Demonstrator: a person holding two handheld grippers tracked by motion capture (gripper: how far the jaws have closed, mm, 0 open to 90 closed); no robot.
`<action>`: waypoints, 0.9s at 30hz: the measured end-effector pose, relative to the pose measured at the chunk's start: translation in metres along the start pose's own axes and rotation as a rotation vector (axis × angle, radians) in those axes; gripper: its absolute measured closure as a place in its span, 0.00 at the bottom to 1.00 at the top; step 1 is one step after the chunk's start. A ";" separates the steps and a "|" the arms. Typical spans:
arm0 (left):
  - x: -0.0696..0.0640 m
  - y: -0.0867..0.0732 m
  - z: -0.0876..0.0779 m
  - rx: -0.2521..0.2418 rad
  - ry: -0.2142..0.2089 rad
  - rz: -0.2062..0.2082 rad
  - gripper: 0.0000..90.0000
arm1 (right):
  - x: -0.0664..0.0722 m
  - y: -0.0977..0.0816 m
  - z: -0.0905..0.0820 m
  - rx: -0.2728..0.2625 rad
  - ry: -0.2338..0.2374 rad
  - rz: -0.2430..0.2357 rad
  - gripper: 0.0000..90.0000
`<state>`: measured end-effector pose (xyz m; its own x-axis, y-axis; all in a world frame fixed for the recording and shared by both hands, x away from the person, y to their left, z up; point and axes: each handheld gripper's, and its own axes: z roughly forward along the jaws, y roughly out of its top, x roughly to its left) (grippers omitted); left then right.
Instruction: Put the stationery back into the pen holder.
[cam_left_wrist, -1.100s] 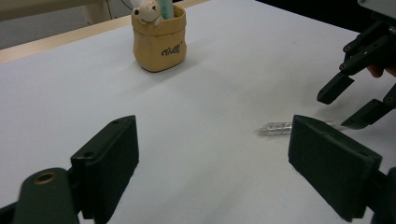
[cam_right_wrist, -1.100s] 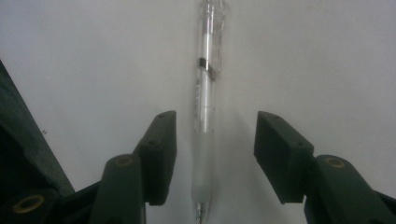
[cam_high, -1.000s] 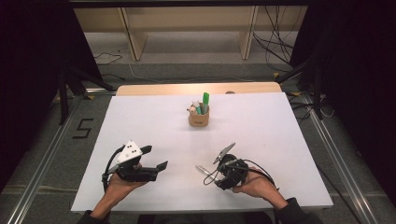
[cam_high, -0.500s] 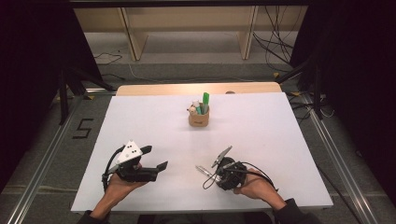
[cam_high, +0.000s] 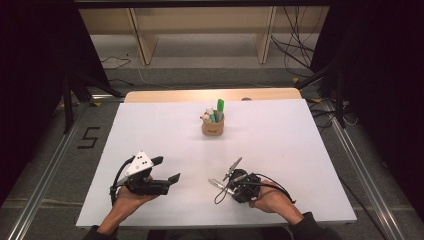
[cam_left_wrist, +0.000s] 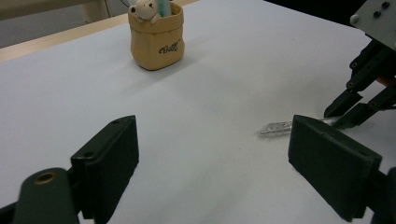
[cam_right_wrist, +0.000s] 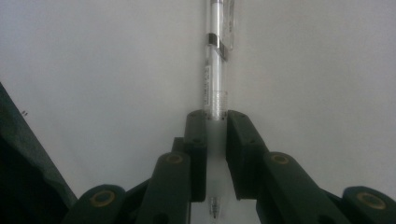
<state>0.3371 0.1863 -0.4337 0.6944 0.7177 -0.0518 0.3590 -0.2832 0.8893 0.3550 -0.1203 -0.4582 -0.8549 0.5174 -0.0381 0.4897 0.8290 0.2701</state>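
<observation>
Right gripper (cam_right_wrist: 215, 135): jaws, just closing, now pinch the clear pen (cam_right_wrist: 216, 70) lying on the white surface (cam_high: 300, 145); lifting can follow. Left gripper (cam_left_wrist: 215, 172) rests wide open, holding nothing.

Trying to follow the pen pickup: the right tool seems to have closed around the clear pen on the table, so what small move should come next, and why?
Probably a short, straight lift. The right tool has just been closing, and its jaws now sit against both sides of the clear pen, near the tip end. The pen lies flat on the white table, and the pen cup stands farther back. The left tool is open and holds nothing.
</observation>
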 end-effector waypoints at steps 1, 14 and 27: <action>0.000 0.000 0.000 0.001 0.000 0.000 0.18 | 0.000 0.000 0.000 -0.001 -0.002 0.000 0.88; 0.001 0.000 0.000 0.004 0.000 -0.003 0.18 | 0.000 -0.002 -0.013 -0.082 -0.032 -0.050 0.89; 0.004 0.001 0.000 0.005 -0.008 -0.033 0.18 | 0.011 -0.002 -0.026 -0.246 -0.154 -0.183 0.89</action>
<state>0.3404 0.1894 -0.4328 0.6869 0.7217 -0.0851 0.3852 -0.2623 0.8848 0.3396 -0.1219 -0.4340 -0.8797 0.4065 -0.2469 0.2589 0.8447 0.4684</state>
